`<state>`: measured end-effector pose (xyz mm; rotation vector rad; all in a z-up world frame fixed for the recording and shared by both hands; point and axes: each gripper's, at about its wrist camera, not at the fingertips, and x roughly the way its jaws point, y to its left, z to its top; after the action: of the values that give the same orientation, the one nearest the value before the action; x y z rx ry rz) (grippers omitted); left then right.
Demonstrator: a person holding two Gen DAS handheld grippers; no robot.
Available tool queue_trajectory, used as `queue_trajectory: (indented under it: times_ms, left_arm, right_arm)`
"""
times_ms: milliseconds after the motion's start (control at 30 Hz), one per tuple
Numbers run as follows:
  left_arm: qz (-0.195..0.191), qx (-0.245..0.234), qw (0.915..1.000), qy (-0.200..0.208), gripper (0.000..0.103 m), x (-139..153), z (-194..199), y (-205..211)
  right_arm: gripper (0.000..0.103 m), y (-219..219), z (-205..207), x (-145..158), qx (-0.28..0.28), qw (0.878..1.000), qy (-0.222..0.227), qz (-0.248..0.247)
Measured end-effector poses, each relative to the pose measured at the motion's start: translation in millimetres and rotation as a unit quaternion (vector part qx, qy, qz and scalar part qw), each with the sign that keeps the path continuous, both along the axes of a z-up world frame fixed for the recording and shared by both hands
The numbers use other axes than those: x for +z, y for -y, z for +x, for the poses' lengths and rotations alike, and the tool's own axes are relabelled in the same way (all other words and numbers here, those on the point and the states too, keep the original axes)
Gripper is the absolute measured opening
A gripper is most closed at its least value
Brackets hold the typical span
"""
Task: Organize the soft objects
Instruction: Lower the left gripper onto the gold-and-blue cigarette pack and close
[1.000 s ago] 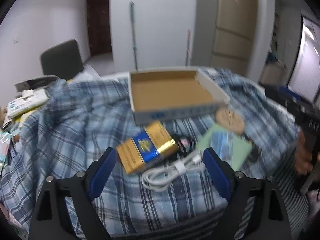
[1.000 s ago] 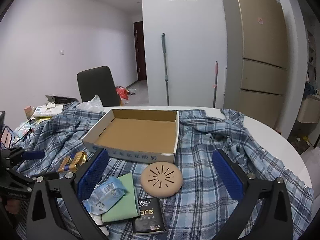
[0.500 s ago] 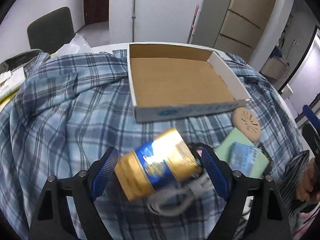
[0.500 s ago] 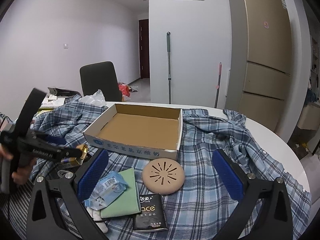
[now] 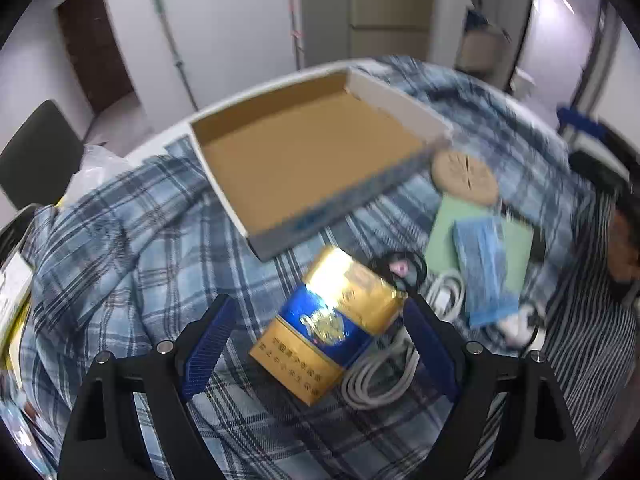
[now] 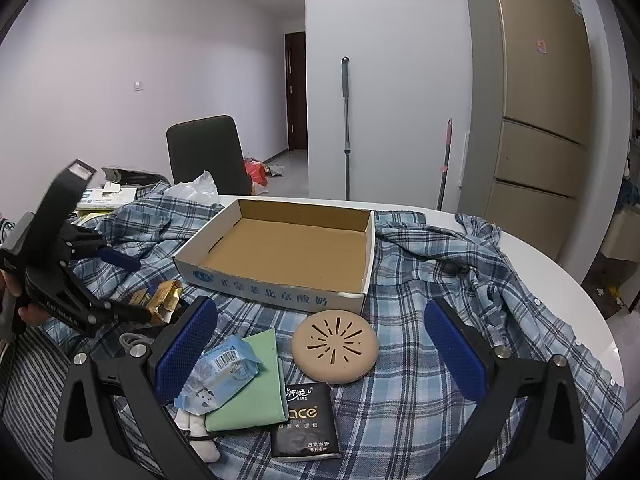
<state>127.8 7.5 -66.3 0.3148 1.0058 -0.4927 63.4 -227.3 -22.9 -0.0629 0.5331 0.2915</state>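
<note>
Left gripper (image 5: pixel 316 340) is pointing steeply down, jaws standing wide, straddling the gold-and-blue pack (image 5: pixel 328 326) without pressing it; the pack is lying on the plaid shirt (image 5: pixel 120 240) near the table's front-left edge, just in front of the cardboard tray (image 5: pixel 312 156). Right gripper (image 6: pixel 320 344) is hovering wide open and empty, angled down over the perforated disc (image 6: pixel 335 346) and green cloth (image 6: pixel 256 396).

A: What lies here? One cardboard box (image 6: pixel 280 252), one plaid shirt (image 6: pixel 440 280), one round beige disc (image 6: pixel 334 346).

B: Also one gold packet (image 5: pixel 332 324), one green cloth (image 6: pixel 256 396), two tissue packs (image 6: pixel 305 420).
</note>
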Motion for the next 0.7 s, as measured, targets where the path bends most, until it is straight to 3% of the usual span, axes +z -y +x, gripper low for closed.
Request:
queue_trajectory:
  times_ms: [167, 267, 500, 567, 700]
  left_arm:
    - [0.067, -0.025, 0.9973, -0.014, 0.087, -13.1, 0.5, 10.0]
    - [0.076, -0.029, 0.9965, -0.019, 0.087, -17.1, 7.3, 13.6]
    - [-0.001, -0.007, 0.9978, -0.066, 0.086, -24.2, 35.6, 8.8]
    - [-0.037, 0.007, 0.9963, -0.077, 0.067, -23.7, 40.6, 2.6]
    - [-0.090, 0.034, 0.9930, -0.069, 0.058, -12.0, 40.7, -8.7]
  right_arm:
    - [0.103, 1.4, 2.2, -1.8, 0.001, 1.000, -0.008, 0.006]
    - [0.103, 2.6, 1.8, -1.5, 0.001, 1.000, -0.007, 0.008]
    - [0.103, -2.8, 0.6, -4.0, 0.009, 1.000, -0.009, -0.002]
    - [0.103, -2.4, -0.2, -3.8, 0.010, 1.000, -0.008, -0.001]
    - [0.103, -2.6, -1.2, -3.3, 0.013, 1.000, -0.006, 0.000]
